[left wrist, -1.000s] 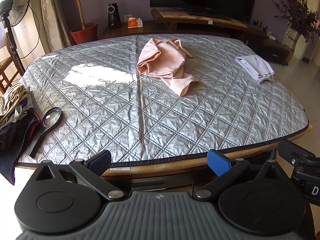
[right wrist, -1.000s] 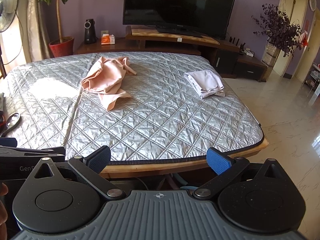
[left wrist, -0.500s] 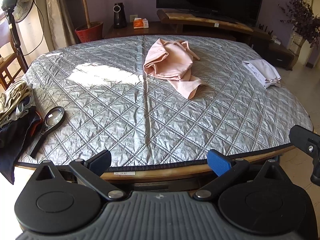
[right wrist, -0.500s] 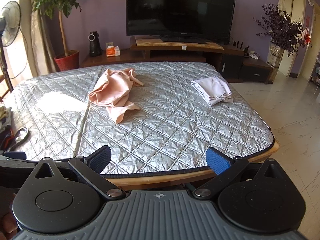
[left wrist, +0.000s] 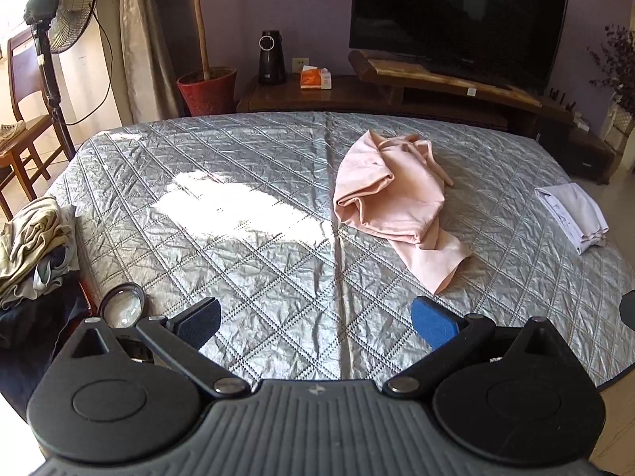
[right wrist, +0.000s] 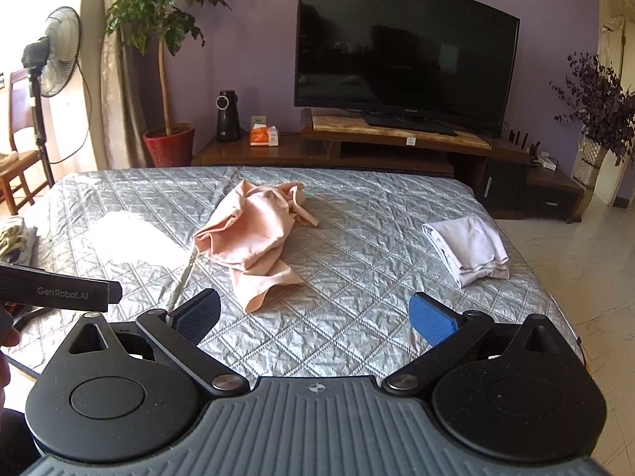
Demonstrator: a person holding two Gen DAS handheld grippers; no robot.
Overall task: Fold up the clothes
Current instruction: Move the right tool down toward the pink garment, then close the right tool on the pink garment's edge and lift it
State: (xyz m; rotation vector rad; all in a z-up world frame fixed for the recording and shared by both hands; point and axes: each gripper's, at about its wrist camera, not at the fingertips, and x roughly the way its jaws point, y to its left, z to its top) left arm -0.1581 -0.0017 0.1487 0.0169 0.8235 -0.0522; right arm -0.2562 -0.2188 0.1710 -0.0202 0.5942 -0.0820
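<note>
A crumpled pink garment (left wrist: 391, 198) lies in the middle of the table under a silver quilted cover (left wrist: 258, 261); it also shows in the right wrist view (right wrist: 254, 238). A folded white garment (left wrist: 571, 214) lies at the right edge, also seen from the right wrist (right wrist: 468, 250). My left gripper (left wrist: 315, 323) is open and empty over the near edge, short of the pink garment. My right gripper (right wrist: 315, 319) is open and empty, just short of the pink garment's near end.
A pile of unfolded clothes (left wrist: 31, 246) and a magnifying glass (left wrist: 123, 309) sit at the table's left edge. Beyond the table stand a TV (right wrist: 405, 47) on a wooden stand, a potted plant (right wrist: 168, 142), a fan (left wrist: 59, 8) and a chair (left wrist: 20, 135).
Both grippers have moved forward and up over the near edge of the table, closer to the pink garment. Both stay open. The clothes have not moved.
</note>
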